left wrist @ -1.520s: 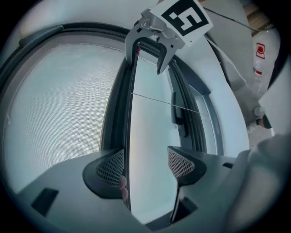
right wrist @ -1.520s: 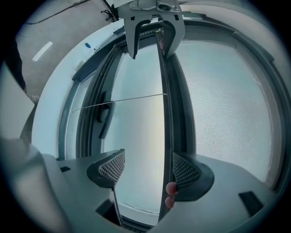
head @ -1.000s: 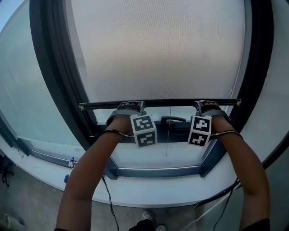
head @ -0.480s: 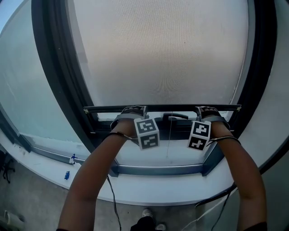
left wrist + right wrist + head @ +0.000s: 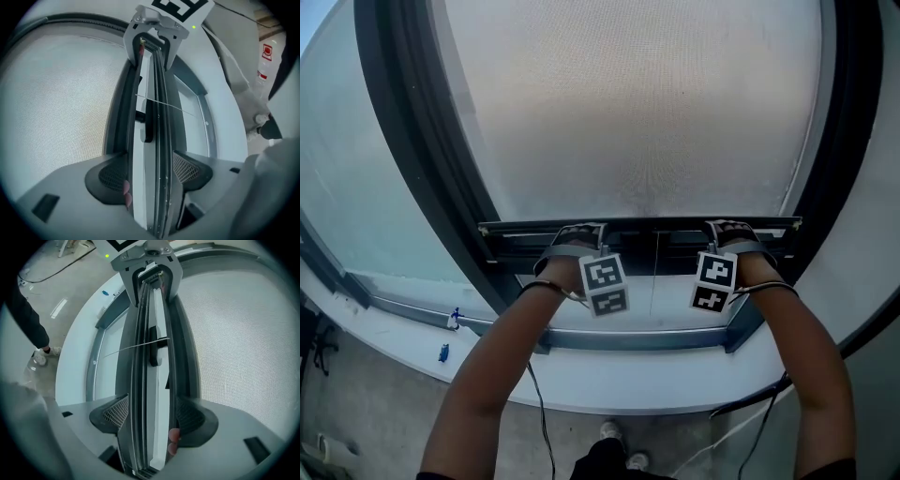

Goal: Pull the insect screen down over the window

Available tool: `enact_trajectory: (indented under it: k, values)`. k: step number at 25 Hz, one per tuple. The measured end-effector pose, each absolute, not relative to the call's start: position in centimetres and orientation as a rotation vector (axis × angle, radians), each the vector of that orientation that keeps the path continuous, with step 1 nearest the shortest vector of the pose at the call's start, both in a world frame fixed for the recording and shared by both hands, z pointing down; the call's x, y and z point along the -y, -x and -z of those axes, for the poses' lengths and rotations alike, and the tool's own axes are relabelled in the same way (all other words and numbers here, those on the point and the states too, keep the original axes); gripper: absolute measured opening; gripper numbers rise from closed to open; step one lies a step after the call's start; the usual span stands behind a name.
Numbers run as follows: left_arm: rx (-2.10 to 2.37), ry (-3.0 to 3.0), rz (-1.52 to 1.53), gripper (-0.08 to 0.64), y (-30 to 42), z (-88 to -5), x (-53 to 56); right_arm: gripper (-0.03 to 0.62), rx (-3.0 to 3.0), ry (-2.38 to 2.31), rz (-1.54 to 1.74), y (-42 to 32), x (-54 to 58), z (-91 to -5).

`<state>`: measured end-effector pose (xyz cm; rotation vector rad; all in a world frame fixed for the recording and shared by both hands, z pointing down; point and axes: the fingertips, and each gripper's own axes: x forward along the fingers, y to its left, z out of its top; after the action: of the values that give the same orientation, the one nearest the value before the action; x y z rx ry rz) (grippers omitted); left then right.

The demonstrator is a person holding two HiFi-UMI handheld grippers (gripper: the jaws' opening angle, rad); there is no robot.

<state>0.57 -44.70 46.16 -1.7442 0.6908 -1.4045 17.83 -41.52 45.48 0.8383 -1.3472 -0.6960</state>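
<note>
The grey mesh insect screen (image 5: pixel 637 103) covers most of the window. Its dark bottom bar (image 5: pixel 656 227) runs level across the opening, low in the frame (image 5: pixel 422 169). My left gripper (image 5: pixel 578 232) is shut on the bar's left part, my right gripper (image 5: pixel 724 230) on its right part. In the left gripper view the bar (image 5: pixel 154 140) passes between the pads (image 5: pixel 185 169) and reaches the other gripper (image 5: pixel 154 26). The right gripper view shows the same bar (image 5: pixel 149 380) clamped between its pads (image 5: pixel 115 414). A thin pull cord (image 5: pixel 654 272) hangs from the bar's middle.
A dark window handle (image 5: pixel 153 345) sits on the sash behind the bar. The white sill (image 5: pixel 628 380) curves below the window. A person's shoes (image 5: pixel 619 441) stand on the floor under it, and a cable (image 5: pixel 539 422) trails down.
Both grippers have drawn the bar a little further down; it now covers the window handle that showed below it before, and the gap to the lower frame is smaller.
</note>
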Motion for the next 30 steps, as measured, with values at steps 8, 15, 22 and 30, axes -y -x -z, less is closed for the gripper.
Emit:
enact_trajectory:
  k: [8,15,22,30]
  values:
    - [-0.615,1.878,1.505,0.304,-0.5,-52.7,43.5,0.313,1.359,-0.751,0.609,-17.8,40.4,-51.9]
    - [-0.644,1.908,1.45,0.304,-0.6,-53.1,43.7,0.313,1.369,-0.787,0.599,-17.6,40.6,-52.4]
    - [-0.571,1.902,1.5,0.304,-0.3,-53.1,43.1,0.313,1.355,-0.734,0.547,-17.6,39.9,-52.3]
    - [-0.516,1.938,1.546,0.304,-0.4,-52.9,42.8,0.313,1.315,-0.683,0.479,-17.7,39.6,-52.1]
